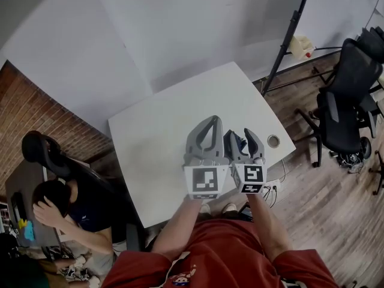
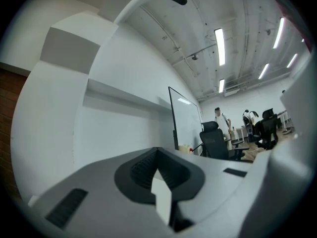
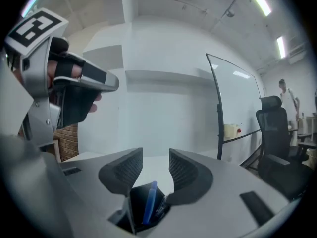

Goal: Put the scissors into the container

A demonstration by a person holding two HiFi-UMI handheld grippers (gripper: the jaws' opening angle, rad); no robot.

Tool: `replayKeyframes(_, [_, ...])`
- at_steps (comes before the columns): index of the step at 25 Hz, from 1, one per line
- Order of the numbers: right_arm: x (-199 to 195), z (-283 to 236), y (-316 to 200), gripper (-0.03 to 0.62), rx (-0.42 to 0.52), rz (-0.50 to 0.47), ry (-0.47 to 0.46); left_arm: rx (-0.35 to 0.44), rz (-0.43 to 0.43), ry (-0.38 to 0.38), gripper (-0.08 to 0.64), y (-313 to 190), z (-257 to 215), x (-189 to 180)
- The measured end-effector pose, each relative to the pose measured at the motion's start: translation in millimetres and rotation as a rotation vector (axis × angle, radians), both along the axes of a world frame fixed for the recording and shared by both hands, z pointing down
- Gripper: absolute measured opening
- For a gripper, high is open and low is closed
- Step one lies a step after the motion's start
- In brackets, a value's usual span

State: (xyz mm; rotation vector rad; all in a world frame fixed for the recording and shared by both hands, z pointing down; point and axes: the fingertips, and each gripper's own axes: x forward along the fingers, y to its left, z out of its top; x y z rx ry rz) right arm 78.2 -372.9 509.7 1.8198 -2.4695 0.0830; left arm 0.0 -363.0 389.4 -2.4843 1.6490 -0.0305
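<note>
Scissors (image 3: 148, 202), judging by the blue handle, stand in the dark container (image 3: 128, 207) just under my right hand-held gripper (image 3: 154, 157). Its jaws are apart with nothing between them. My left hand-held gripper (image 2: 157, 155) is closed on nothing. A careless sweep could clip that handle and tip the container on the desk (image 1: 156, 143). Only the right gripper view shows the handle; the head view hides it behind both hand-held grippers.

matt grey plastic right claw (image 3: 156, 157), smooth white table (image 1: 156, 143), wooden floor (image 1: 336, 221).
</note>
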Motion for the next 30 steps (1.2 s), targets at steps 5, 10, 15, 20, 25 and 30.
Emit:
replayKeyframes(5, [5.5, -42.0, 0.3, 0.17, 0.096, 0.011, -0.022, 0.001, 0.002, 0.007, 0.011, -0.6, -0.9, 0.6])
replayKeyframes(10, [17.1, -77.0, 1.6, 0.171, 0.173, 0.035, -0.048, 0.007, 0.003, 0.01, 0.011, -0.8, -3.0, 2.2])
replayKeyframes(15, [21.9, -112.5, 8.6, 0.17, 0.267, 0.033, 0.001, 0.027, -0.006, 0.013, 0.011, 0.1, -5.6, 0.8])
replayKeyframes(20, [22.0, -147.1, 21.0, 0.17, 0.376, 0.028, 0.061, 0.061, -0.02, 0.048, 0.011, 3.1, -13.2, -1.3])
replayKeyframes(25, [21.3, -159.6, 27.3, 0.169, 0.41, 0.024, 0.059, 0.091, -0.013, 0.076, 0.011, 7.8, -22.1, 1.7])
replayKeyframes(30, [26.5, -163.2, 30.2, 0.151, 0.41, 0.035, 0.054, 0.103, -0.001, 0.078, 0.011, 10.8, -27.2, 6.7])
